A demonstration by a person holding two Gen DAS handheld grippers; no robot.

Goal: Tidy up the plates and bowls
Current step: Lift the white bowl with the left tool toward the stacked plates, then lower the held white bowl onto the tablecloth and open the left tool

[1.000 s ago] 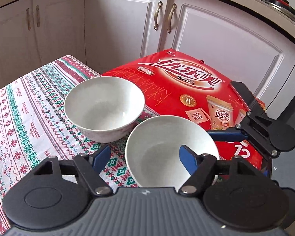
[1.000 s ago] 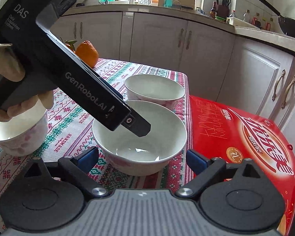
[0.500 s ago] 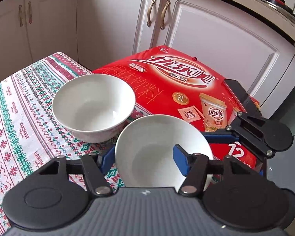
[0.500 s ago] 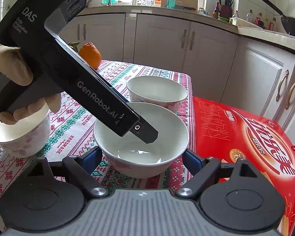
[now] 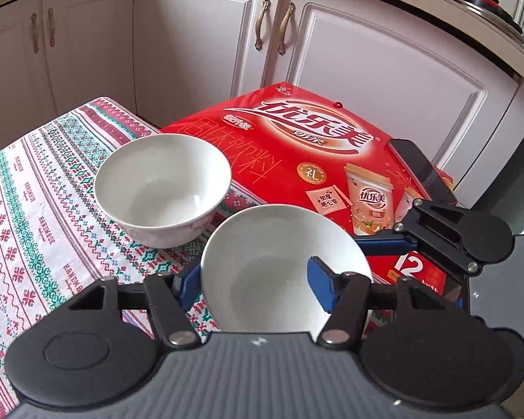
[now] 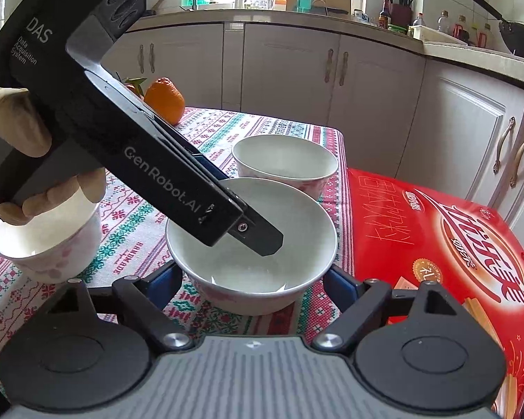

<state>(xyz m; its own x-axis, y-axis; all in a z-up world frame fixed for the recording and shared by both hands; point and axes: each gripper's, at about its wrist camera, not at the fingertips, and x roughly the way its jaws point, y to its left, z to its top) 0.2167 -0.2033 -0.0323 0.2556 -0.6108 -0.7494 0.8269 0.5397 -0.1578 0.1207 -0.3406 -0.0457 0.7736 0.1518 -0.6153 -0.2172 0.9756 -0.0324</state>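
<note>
Indoors, a patterned tablecloth (image 5: 35, 216) fronts white cabinets (image 5: 199, 42); left tool (image 5: 251, 282) clamps the near bowl's (image 5: 279, 262) wall.

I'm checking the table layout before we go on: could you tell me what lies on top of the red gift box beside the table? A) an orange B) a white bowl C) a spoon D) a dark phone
D: in the left wrist view a dark phone lies flat on the far right part of the red gift box, while the bowls stand on the patterned tablecloth.
</note>
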